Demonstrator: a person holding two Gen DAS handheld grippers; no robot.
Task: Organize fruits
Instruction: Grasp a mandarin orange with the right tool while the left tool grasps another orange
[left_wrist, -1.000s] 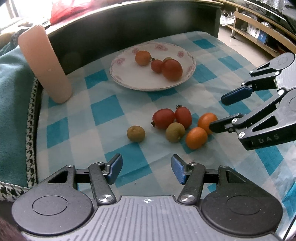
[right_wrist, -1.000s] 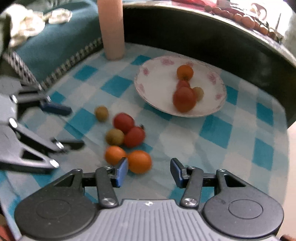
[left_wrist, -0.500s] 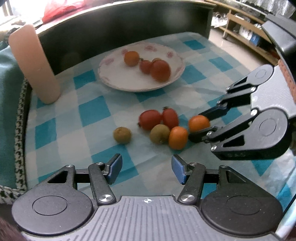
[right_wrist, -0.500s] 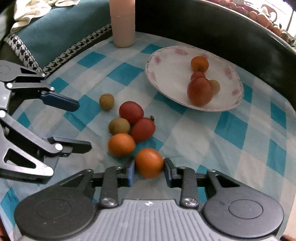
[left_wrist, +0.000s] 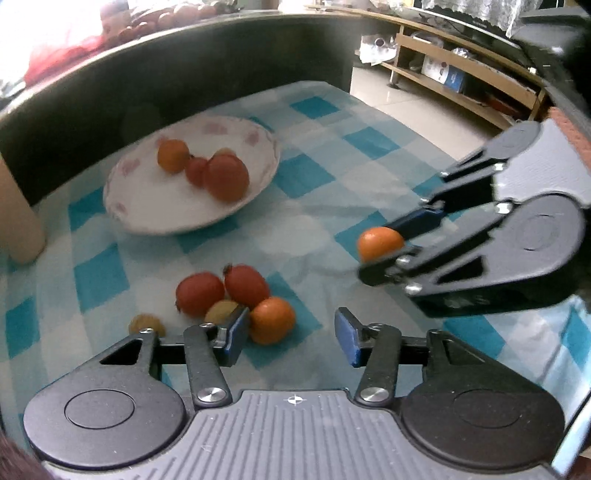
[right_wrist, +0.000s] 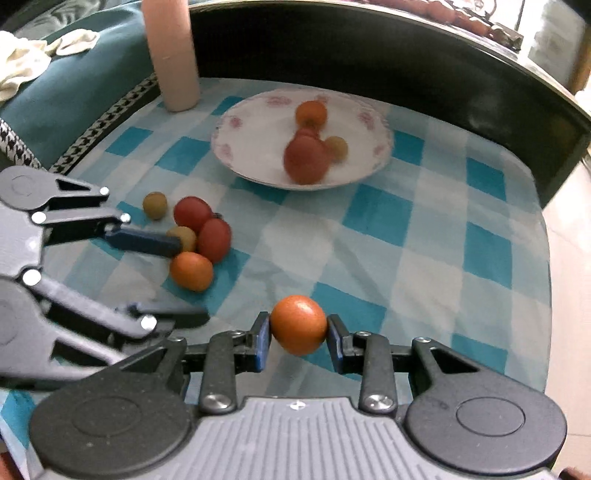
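An orange fruit (right_wrist: 299, 325) is gripped between the blue pads (right_wrist: 263, 341) of the right gripper (right_wrist: 298, 341), at the lower centre of the right wrist view; in the left wrist view the same fruit (left_wrist: 380, 243) is seen at right of centre, clear of the cloth (right_wrist: 436, 236). It is taken across its widest part, one pad on each side, which is judged the right place for a round, smooth body: a grip nearer the top or bottom would likely let it squirt out. The fruit is judged light and slightly yielding, with a thin skin that could be bruised or split by a hard squeeze, so only gentle pressure is called for.

The left gripper (left_wrist: 291, 334) is spread wide and holds nothing. Its left pad (left_wrist: 236, 332) lies just beside a second orange fruit (left_wrist: 272, 320) at lower centre of the left view. Two red tomatoes (left_wrist: 221, 290) and two small yellowish fruits (left_wrist: 221, 311) are clustered close by, so contact with neighbours is a likely hazard if that fruit is taken.

The plate (right_wrist: 255, 162) stands in the upper middle of the right view and already carries several fruits (right_wrist: 306, 158); it is blurred, so their exact contact cannot be told. The plate is judged the destination, and round fruit may roll when set down.
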